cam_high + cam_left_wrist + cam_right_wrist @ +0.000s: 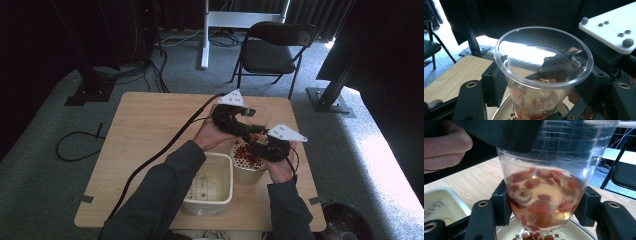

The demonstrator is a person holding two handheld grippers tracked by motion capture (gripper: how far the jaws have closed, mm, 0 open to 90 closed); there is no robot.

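High view: we hold the clear cup (541, 192) of red pieces over the bowl (246, 172), both claws gripping it, left claw (250, 129) high, right claw (256, 145) low, so spills land inside.

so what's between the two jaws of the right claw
A clear plastic cup, its bottom showing red pieces, sits between the right claw's jaws above a bowl, seen in the right gripper view.

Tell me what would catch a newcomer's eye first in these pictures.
A clear plastic cup with red pieces in its bottom, gripped from two sides by the right gripper and the left gripper, above a round bowl of red bits at the table's right. Beside it, nearer the person, sits a cream square tub.
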